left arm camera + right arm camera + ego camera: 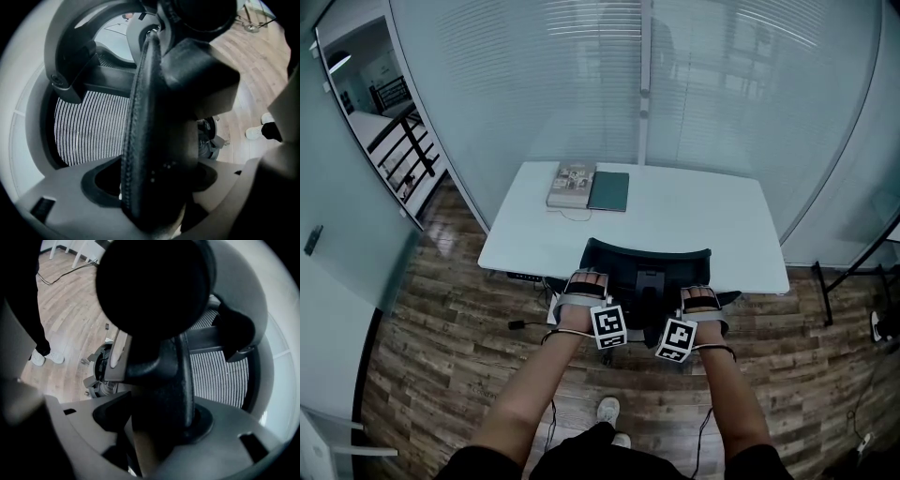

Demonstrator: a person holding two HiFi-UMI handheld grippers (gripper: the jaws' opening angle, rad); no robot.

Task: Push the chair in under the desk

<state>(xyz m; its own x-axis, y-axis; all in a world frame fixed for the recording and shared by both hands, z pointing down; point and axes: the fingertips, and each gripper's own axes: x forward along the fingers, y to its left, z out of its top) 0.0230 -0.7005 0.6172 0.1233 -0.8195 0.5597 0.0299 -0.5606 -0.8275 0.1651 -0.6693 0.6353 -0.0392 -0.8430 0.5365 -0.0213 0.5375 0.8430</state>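
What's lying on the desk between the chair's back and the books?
Mostly bare white desk. The head view shows only a thin cord looping just in front of the books, toward the chair.

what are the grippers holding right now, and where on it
The chair. The left gripper and right gripper each clamp one side edge of its back, with the dark edge filling the gap between the jaws.
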